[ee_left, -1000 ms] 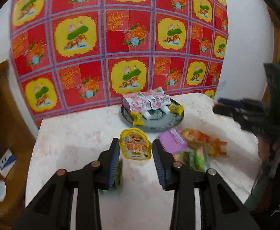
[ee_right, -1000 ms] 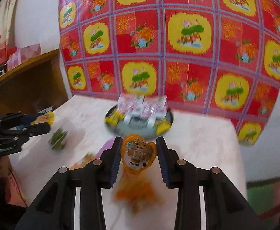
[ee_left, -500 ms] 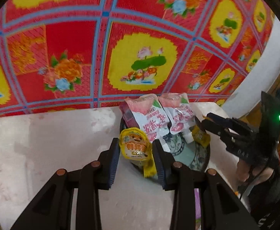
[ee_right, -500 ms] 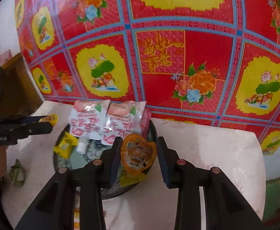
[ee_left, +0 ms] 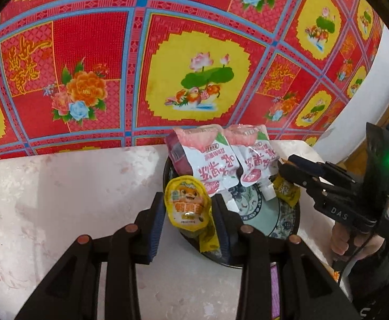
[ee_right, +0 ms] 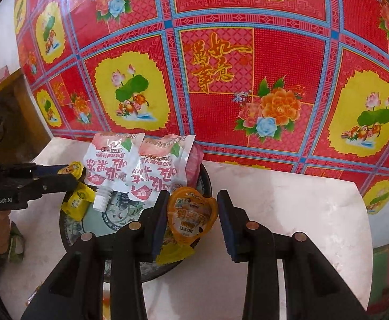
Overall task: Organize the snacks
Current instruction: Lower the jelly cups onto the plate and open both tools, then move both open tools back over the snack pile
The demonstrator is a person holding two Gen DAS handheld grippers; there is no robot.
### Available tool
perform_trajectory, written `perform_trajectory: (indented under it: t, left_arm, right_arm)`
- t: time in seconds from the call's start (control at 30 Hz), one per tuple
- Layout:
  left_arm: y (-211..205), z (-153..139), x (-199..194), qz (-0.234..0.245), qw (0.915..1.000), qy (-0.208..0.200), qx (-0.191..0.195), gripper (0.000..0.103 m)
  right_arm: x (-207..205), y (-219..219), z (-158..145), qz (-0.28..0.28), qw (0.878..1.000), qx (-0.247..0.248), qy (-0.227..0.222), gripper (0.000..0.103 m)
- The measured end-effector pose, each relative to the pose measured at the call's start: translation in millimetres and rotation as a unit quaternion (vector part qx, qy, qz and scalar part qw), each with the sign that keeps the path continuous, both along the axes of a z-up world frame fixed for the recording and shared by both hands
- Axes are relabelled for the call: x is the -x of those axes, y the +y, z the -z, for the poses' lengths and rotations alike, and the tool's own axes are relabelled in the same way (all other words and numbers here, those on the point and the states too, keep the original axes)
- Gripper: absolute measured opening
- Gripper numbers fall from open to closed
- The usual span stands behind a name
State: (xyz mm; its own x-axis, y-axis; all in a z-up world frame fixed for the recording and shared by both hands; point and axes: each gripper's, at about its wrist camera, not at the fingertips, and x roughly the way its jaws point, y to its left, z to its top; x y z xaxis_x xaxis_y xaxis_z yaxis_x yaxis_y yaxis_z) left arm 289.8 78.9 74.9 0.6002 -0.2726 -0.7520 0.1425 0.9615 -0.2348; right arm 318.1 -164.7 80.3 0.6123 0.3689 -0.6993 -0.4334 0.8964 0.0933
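Observation:
My left gripper (ee_left: pixel 188 209) is shut on a yellow snack packet (ee_left: pixel 186 202), holding it upright over the near left rim of a patterned plate (ee_left: pixel 282 224). My right gripper (ee_right: pixel 192 213) is shut on an orange snack packet (ee_right: pixel 191 214) above the plate's (ee_right: pixel 70 236) right side. Two pink-and-white spout pouches (ee_left: pixel 215 165) (ee_right: pixel 114 160) lie on the plate's far half, with small yellow packets (ee_left: pixel 287 192) (ee_right: pixel 78 200) beside them. Each gripper shows in the other's view: the right gripper (ee_left: pixel 285 164) and the left gripper (ee_right: pixel 73 177) face each other across the plate.
A pale marble-look table (ee_left: pixel 61 186) stands against a wall hung with a red and yellow flowered cloth (ee_left: pixel 194 80). A green snack (ee_right: pixel 16 240) lies on the table left of the plate. A purple packet (ee_left: pixel 274 288) lies near the front edge.
Both grippers carried their packets forward and down from the middle of the table to the plate. Over the last half second they have stayed still.

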Motion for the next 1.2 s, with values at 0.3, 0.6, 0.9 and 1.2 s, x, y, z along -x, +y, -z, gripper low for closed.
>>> perform_trajectory:
  t: [0.3,0.6,0.9,1.2]
  left_arm:
    - [-3.7,5.1,-8.3,0.002,0.9998,0.020,-0.002,0.040]
    - [-6.3,-1.2,-2.2,0.018,0.9998,-0.003,0.006,0.050]
    - [1.5,-11.7,6.8,0.018,0.9998,-0.006,0.005,0.051]
    - [0.1,-25.2,15.1,0.012,0.9996,-0.014,-0.022,0.051]
  right_arm:
    - [-2.9,7.3,3.4,-0.008,1.000,0.011,0.004,0.038]
    - [3.7,2.9,-3.0,-0.016,1.000,-0.015,-0.013,0.062]
    - [4.0,-9.5,-8.9,-0.002,0.999,-0.044,-0.014,0.063]
    - [4.1,-8.3,-12.3,-0.004,0.999,-0.037,0.013,0.063]
